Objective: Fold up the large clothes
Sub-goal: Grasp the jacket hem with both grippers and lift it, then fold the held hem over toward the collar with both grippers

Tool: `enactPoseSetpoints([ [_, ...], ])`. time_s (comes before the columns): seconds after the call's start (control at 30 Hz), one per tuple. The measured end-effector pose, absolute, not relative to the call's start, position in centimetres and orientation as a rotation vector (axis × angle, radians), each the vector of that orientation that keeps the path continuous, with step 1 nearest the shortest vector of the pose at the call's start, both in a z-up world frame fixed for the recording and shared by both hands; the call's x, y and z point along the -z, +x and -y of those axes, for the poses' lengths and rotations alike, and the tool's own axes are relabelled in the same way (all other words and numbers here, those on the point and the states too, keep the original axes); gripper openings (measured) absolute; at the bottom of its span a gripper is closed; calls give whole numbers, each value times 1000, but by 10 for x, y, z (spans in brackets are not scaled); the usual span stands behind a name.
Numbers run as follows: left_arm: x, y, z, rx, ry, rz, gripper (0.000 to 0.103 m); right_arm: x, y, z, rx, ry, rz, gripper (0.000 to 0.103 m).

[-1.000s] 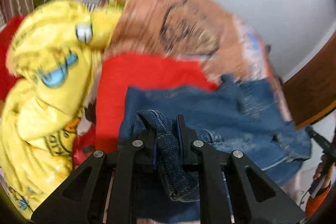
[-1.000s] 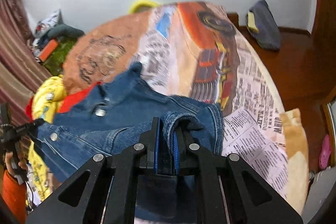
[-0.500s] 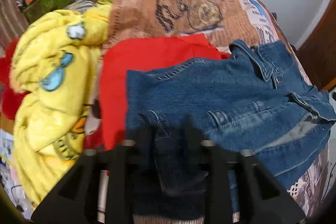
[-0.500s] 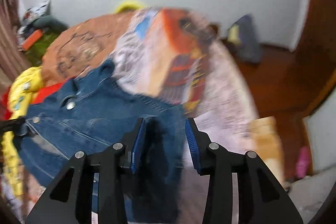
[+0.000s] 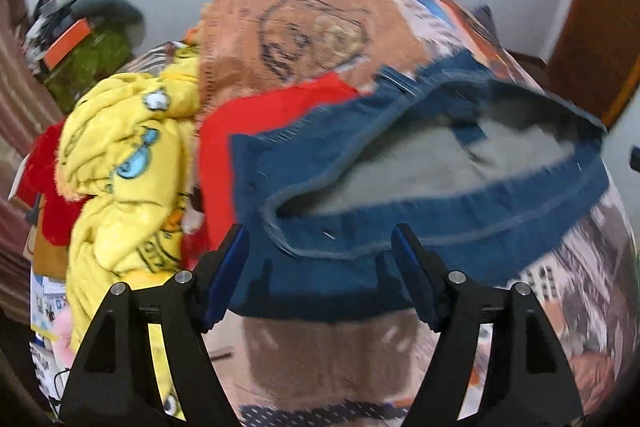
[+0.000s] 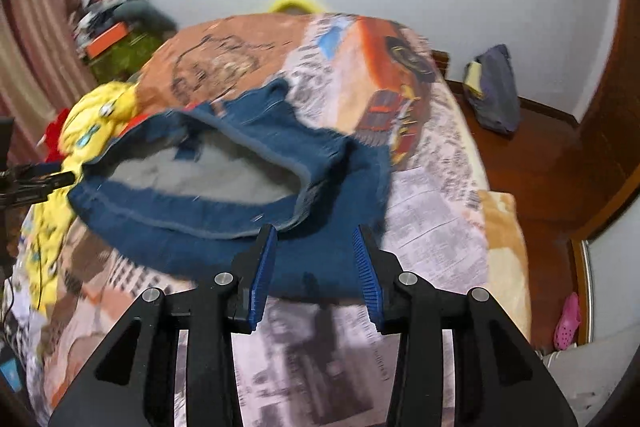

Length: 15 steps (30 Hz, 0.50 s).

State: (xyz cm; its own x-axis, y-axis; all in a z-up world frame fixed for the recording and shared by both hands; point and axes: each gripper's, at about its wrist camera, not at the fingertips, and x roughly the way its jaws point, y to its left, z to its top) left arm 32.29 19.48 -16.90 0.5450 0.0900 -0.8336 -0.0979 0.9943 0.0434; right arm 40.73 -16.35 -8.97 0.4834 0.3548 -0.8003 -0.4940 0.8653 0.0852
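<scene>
A blue denim jacket [image 5: 400,195] with grey lining lies on the printed bedspread [image 5: 312,27], its hem toward me and gaping open. It also shows in the right wrist view [image 6: 224,187]. My left gripper [image 5: 320,259] is open and empty, its jaws spread just in front of the jacket's near left edge. My right gripper [image 6: 314,259] is open and empty, its jaws either side of the jacket's near right corner. The left gripper's tip [image 6: 36,179] shows at the far left of the right wrist view.
A yellow cartoon-print garment [image 5: 120,179] and a red garment [image 5: 248,123] lie heaped left of the jacket. The bedspread [image 6: 432,219] extends right to the bed's edge, with wooden floor [image 6: 540,167] and a dark bag [image 6: 492,91] beyond.
Both grippers were shut on folds of the denim jacket one second ago. Both have opened and let go, and the jacket has dropped onto the bed.
</scene>
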Motion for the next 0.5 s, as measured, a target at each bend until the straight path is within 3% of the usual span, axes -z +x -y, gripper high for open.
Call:
enactPoseSetpoints([
  [0.3, 225, 343, -150, -17, 5, -1088, 74, 140, 405, 110, -625, -288, -1049, 37],
  [0.5, 233, 380, -165, -18, -70, -1076, 79, 151, 425, 82, -641, -355, -1014, 40],
])
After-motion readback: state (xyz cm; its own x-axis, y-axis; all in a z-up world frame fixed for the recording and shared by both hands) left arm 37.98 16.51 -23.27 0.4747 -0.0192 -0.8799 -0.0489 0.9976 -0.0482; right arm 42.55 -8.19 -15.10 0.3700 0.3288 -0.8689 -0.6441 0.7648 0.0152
